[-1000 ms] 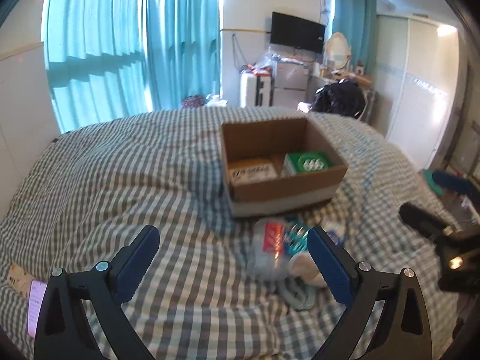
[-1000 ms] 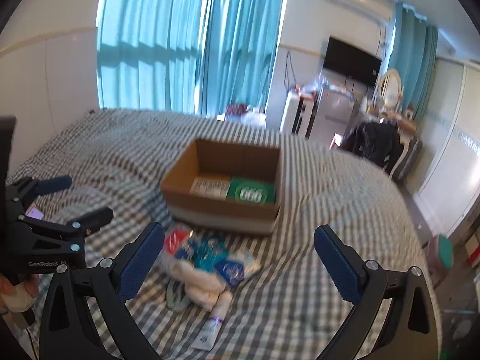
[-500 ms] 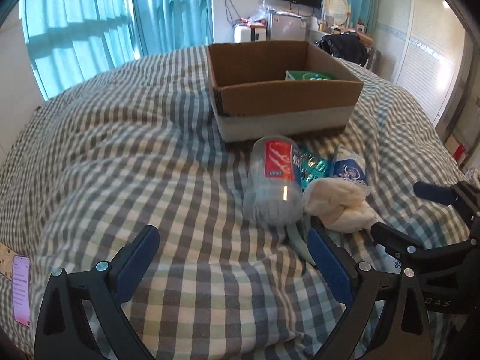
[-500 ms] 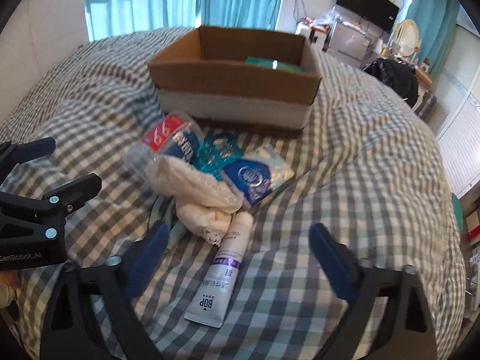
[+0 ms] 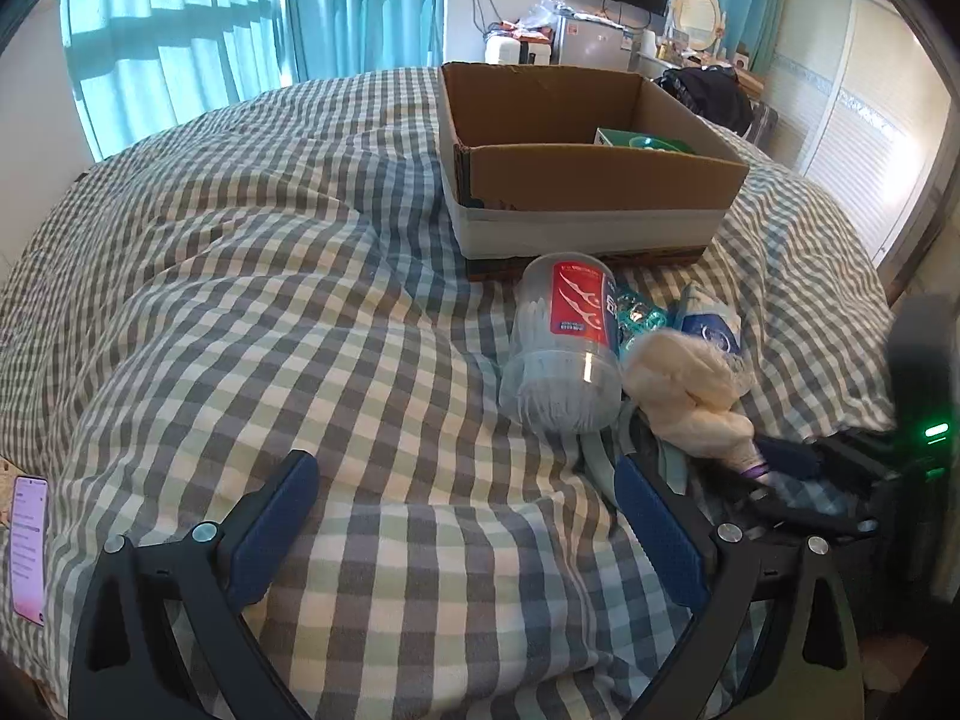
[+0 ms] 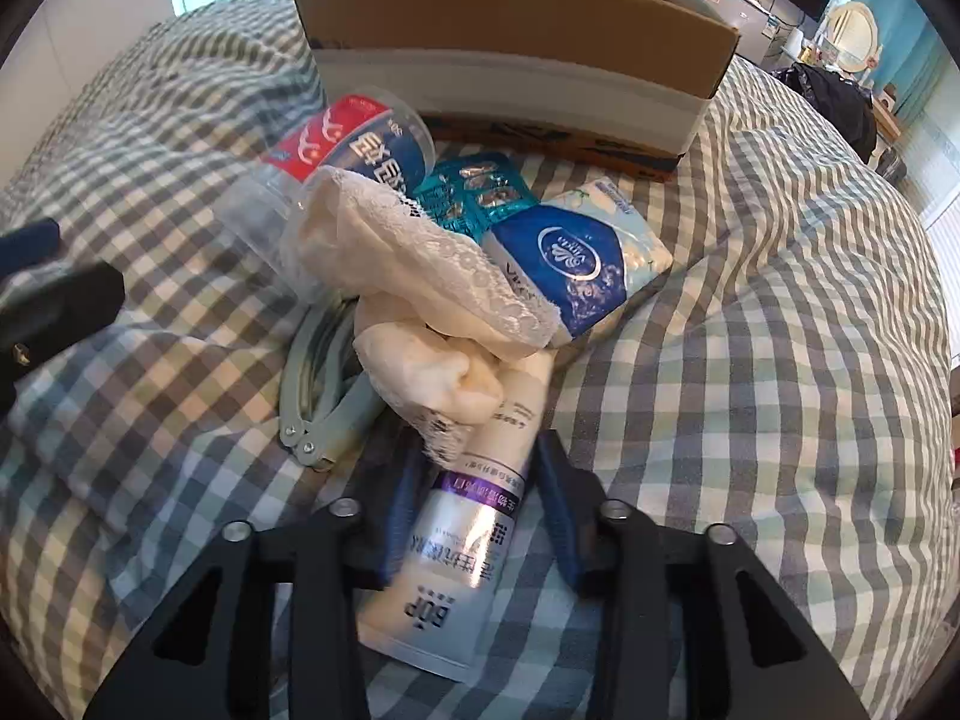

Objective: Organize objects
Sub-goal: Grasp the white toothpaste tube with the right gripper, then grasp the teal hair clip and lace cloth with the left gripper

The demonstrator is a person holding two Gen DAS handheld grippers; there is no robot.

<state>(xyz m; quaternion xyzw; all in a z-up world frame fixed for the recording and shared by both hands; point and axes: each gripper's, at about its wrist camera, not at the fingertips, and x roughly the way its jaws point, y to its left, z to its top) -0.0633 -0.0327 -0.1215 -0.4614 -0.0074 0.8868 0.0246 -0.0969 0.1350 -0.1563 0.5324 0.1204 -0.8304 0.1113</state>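
right wrist view: the right gripper [image 6: 480, 498] has dropped low over the pile since half a second ago, and its fingers, wide then, have drawn in to either side of the white bop tube [image 6: 462, 546]. the pads look to be touching the tube's flanks, though motion blur on the left finger makes it hard to be sure the grip is firm. the tube lies flat on the checked duvet [image 6: 750, 360], its cap end tucked under the cream lace cloth [image 6: 420, 276]. just beyond sit the vinda tissue pack [image 6: 576, 252], a teal foil blister pack [image 6: 474, 192], the clear cotton swab tub [image 6: 336, 150] on its side, and pale green tongs [image 6: 318, 396] left of the tube. the cardboard box [image 6: 510, 60] stands behind the pile, near it.

in the left wrist view the left gripper [image 5: 468, 522] hovers above bare duvet with jaws wide and nothing between them. it has come closer to the pile than a second ago, and the cotton swab tub is just ahead of it.

so the sorting has likely moved from approach to first pick. the tube probably goes to the box next, and the cloth draped on its cap may drag along when it is lifted.
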